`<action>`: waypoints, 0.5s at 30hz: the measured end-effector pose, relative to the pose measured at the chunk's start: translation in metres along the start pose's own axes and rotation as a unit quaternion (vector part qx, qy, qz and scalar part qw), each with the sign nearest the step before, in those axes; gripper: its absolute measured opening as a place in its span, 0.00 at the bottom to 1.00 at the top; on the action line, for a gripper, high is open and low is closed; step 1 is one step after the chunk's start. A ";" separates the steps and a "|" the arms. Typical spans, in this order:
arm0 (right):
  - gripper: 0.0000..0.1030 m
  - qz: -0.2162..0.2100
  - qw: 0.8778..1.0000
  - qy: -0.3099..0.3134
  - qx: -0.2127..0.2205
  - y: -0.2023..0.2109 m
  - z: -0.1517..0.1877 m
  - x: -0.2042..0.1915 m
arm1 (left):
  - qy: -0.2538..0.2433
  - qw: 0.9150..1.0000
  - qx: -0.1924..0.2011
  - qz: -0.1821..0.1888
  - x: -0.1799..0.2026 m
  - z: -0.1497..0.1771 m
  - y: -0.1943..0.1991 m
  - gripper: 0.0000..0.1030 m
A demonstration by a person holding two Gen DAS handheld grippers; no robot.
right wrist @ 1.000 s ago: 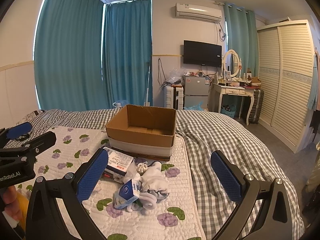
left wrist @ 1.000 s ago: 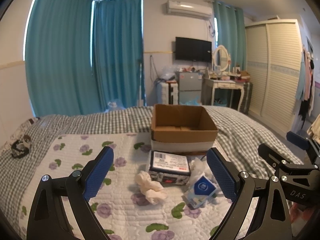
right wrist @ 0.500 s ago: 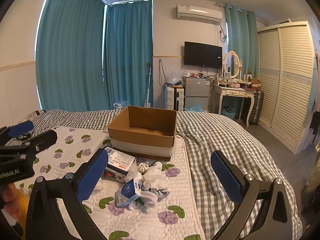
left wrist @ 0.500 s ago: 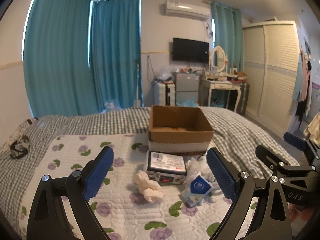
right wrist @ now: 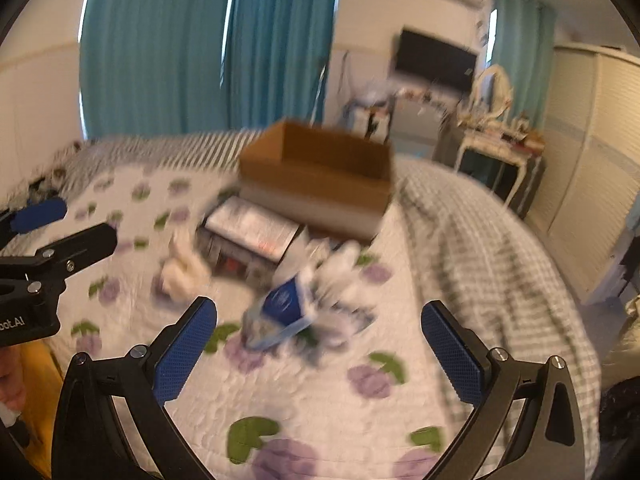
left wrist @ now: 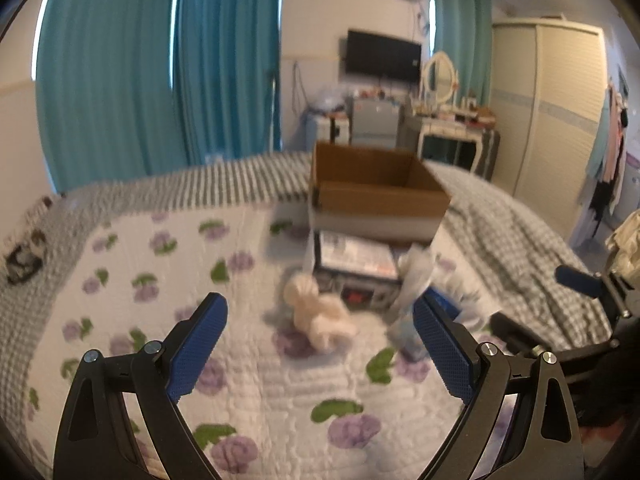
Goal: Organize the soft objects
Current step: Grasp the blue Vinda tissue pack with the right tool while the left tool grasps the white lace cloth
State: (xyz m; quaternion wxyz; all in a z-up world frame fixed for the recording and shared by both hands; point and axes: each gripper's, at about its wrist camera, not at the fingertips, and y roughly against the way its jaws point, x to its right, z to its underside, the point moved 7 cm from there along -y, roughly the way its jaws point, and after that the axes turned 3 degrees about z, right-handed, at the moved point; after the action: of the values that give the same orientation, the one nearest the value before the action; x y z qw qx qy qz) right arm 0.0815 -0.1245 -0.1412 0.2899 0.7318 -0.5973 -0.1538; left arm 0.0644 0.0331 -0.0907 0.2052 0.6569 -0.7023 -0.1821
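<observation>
Both grippers have advanced toward the bedding, left gripper [left wrist: 320, 344] and right gripper [right wrist: 319, 344] spread wide and empty; cream sock [left wrist: 318, 314] lies before the cardboard box [left wrist: 376, 196]: straddle it squarely before clamping.

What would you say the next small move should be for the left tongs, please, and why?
Probably ease the left tongs forward and down onto the cream cloth bundle: they are open and empty, the bundle lies loose on the floral quilt between them, and the open cardboard box waits just beyond.
</observation>
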 end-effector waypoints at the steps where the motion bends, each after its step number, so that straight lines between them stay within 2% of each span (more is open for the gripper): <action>1: 1.00 0.002 1.000 0.010 -0.010 -0.011 0.006 -0.006 | 0.003 1.000 -0.010 0.002 -0.003 0.006 -0.007 0.93; 7: 0.97 -0.005 0.998 0.032 -0.059 -0.060 0.022 -0.027 | 0.009 0.998 -0.060 -0.001 -0.021 0.033 -0.045 0.92; 15: 0.91 -0.007 0.993 0.048 -0.108 -0.113 0.030 -0.048 | 0.016 0.995 -0.096 0.005 -0.043 0.049 -0.081 0.92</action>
State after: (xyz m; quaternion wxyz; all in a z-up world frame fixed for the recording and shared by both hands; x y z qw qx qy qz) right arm 0.1417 -0.0724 -0.2392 0.3942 0.7073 -0.5572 -0.1841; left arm 0.1097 0.0693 -0.1766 0.2796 0.6336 -0.6812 -0.2374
